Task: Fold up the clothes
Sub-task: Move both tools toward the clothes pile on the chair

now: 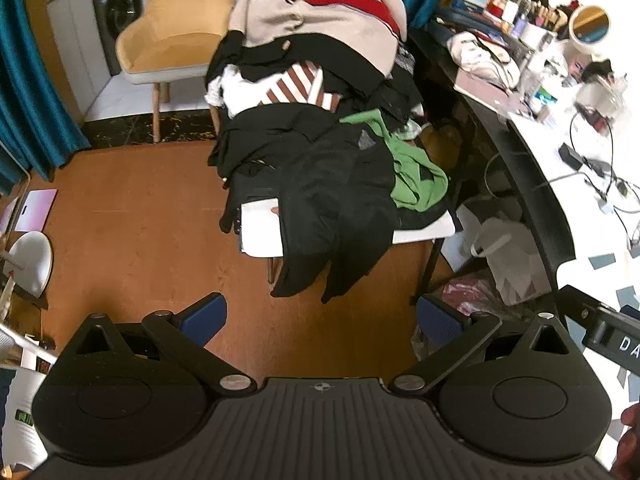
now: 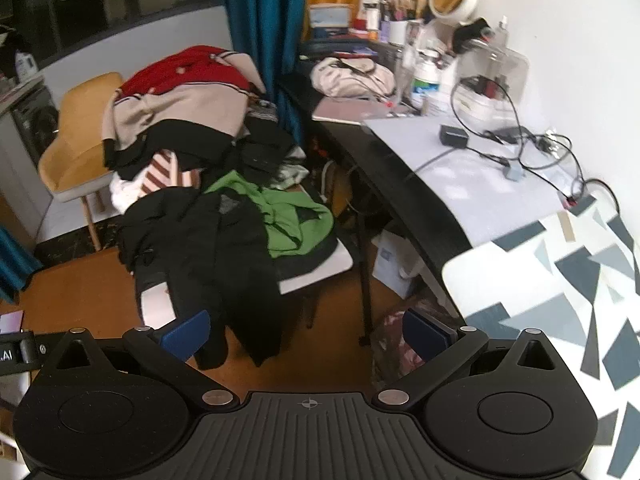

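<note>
Two grippers: your left gripper (image 1: pixel 320 316) and your right gripper (image 2: pixel 306 334) both hang above the brown floor with blue pads spread wide, nothing between them.
Container on the desk: a clear plastic box (image 2: pixel 494 76) stands at the far right of the black-edged desk (image 2: pixel 400 184); you can see dark and red items inside, too blurred to name.
Cup: a white cup (image 2: pixel 398 30) at the far end of the desk holds upright brushes.
Bag: a pale plastic bag (image 1: pixel 508 260) sits on the floor under the desk; you cannot tell its contents.
Clothes: a heaped pile of clothes (image 1: pixel 316 128) covers a white-seated chair (image 1: pixel 424 228) just left of the desk, ahead of both grippers.
Top layer: a red and beige knit (image 1: pixel 316 12) crowns the far end.
Middle: a red-and-white striped piece (image 1: pixel 300 88) peeks out among black garments.
Near end: a black garment (image 1: pixel 332 208) drapes over the seat's near edge, hanging towards the floor.
Right side: a crumpled green garment (image 1: pixel 412 168) lies touching the black one.
Far left: a mustard upholstered armchair (image 1: pixel 176 28) stands apart from the pile.
</note>
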{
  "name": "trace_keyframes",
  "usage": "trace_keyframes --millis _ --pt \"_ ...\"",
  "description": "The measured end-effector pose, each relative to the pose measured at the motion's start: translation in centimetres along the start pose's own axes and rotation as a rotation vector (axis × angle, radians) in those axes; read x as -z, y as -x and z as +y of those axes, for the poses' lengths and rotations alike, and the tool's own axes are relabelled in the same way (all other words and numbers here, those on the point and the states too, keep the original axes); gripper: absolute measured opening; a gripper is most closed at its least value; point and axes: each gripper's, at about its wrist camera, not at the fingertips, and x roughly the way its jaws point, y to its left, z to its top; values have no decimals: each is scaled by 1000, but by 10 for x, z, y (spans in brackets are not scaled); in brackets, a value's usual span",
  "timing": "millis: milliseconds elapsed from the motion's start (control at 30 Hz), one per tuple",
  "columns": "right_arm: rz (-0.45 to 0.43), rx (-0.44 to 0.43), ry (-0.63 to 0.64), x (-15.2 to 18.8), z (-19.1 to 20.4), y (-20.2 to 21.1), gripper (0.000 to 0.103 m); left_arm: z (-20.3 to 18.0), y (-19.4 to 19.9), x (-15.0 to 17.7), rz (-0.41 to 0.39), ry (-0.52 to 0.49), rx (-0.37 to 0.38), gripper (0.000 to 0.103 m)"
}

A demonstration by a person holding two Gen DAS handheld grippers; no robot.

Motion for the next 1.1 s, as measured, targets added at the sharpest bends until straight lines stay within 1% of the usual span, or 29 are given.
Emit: trace_keyframes --millis 100,133,200,300,367,500,567,667,800,867,1000,1067,1100 --pt "0 -11 -25 2 1 -4 102 0 -8 -3 27 -6 23 103" --pt "-13 -32 -34 3 1 -6 102 0 -9 -5 31 -4 32 103" --pt "-1 -34 -36 4 2 -11 102 -1 -9 -8 35 0 32 103" --pt "4 -24 -13 2 4 -9 102 -8 -3 -9 1 -15 32 103" --pt "-10 7 18 -2 2 -2 102 -11 3 -8 -28 0 46 103" --pt "6 42 70 -12 0 3 102 -5 12 -11 -61 81 77 103" --pt "-1 52 89 -17 2 7 102 -1 15 -12 -77 98 83 103" --pt "-22 50 130 -18 14 9 102 -1 14 -12 -106 90 65 103" --pt "8 52 160 -16 19 -3 102 -9 -2 -24 -69 61 59 103" --pt "-4 44 124 -16 18 -8 102 -12 -4 -26 -85 24 42 103" --pt "-23 4 32 -18 16 -22 102 -13 -6 -31 -127 -75 -26 103" --pt "-40 -7 -20 -20 15 -30 102 -12 -11 -32 -114 -115 -47 103" --pt "-46 -10 -47 -19 14 -33 102 -10 -15 -34 -92 -133 -55 103"
